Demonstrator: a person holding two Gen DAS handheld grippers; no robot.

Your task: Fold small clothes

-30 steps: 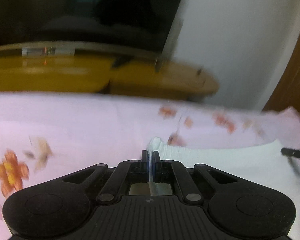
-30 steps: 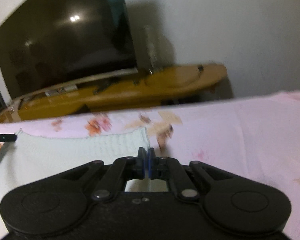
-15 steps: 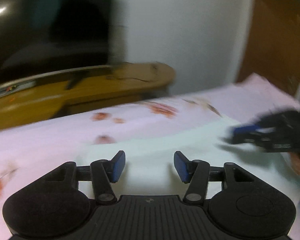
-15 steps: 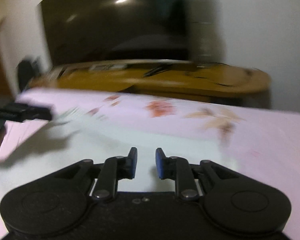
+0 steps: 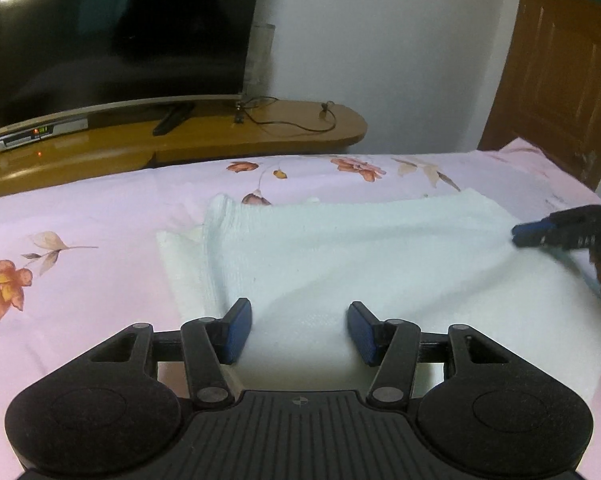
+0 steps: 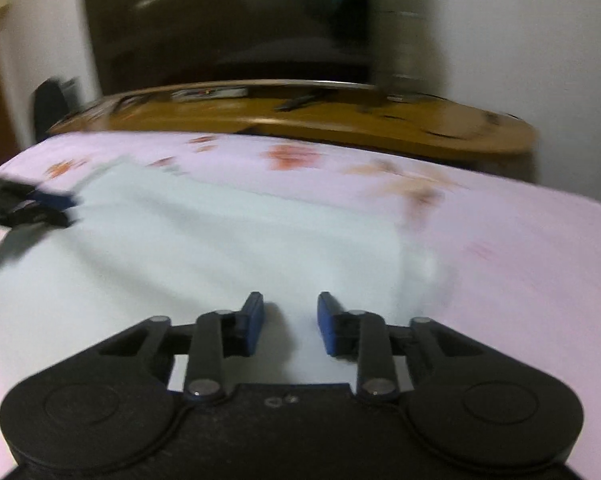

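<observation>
A second ago each gripper was pinched shut on a far corner of the white garment (image 5: 340,248); both corners have since been let go. The left gripper (image 5: 299,330) now stands with its blue pads (image 5: 238,330) wide apart over the cloth, nothing between them but the fabric lying flat below, no wider than half a second ago. The right gripper (image 6: 289,326) has its jaws narrowly apart and they have just been opening further; its pads (image 6: 254,322) also hang over the cloth without pinching it. The garment lies folded on the pink flowered sheet (image 5: 80,216), a ribbed edge at the far left with a lower layer showing just left of it. In the left wrist view the right gripper's tip reaches in from the right edge, over the garment's right end. The right wrist view is blurred; the left gripper's tip (image 6: 40,208) shows at its left edge. Beyond the bed stand a TV (image 5: 112,28) and a wooden stand (image 5: 260,132), with a door (image 5: 560,72) at far right.
</observation>
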